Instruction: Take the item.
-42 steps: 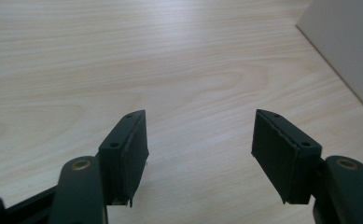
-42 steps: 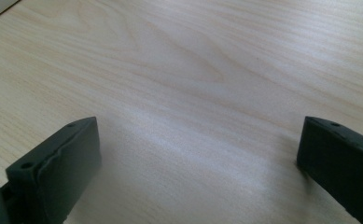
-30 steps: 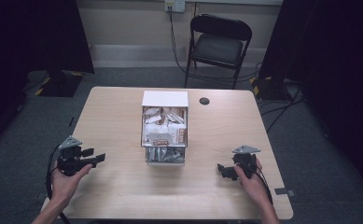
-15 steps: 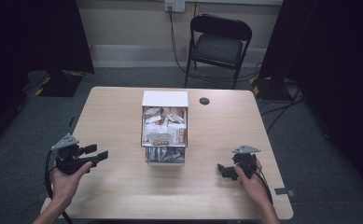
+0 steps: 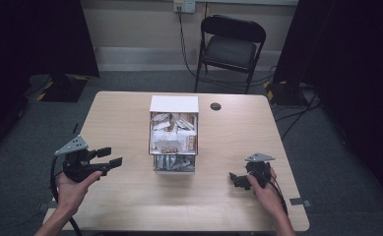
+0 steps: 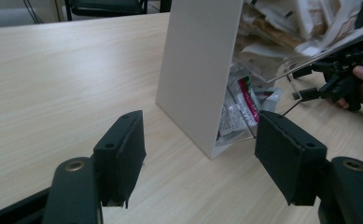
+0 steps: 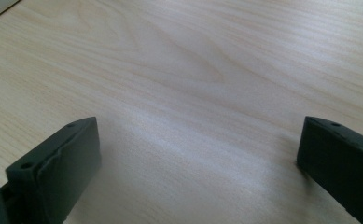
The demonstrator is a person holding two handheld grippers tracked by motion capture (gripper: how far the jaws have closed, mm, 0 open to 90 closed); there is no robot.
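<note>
A white-walled box [image 5: 174, 137] with a clear front stands mid-table, stuffed with paper packets [image 5: 172, 129]. My left gripper [image 5: 109, 157] hovers above the table left of it, held in a hand, pointing toward the box. Its jaws have just been opening and nothing is between them. In the left gripper view the open gripper [image 6: 202, 158] faces the box's white side wall [image 6: 198, 70], with packets [image 6: 244, 100] behind the clear front. My right gripper [image 5: 235, 181] rests low at the table's front right, open. In the right gripper view that gripper [image 7: 198, 163] has bare wood between its jaws.
A small black round disc [image 5: 215, 106] lies on the table behind the box. A black folding chair [image 5: 231, 46] stands beyond the far edge, with cables on the floor. The table [image 5: 130, 206] is light wood; its front edge is close to both hands.
My left gripper has risen off the table and shifted slightly toward the box, with its jaws a little wider. The right gripper and the box have stayed put.
</note>
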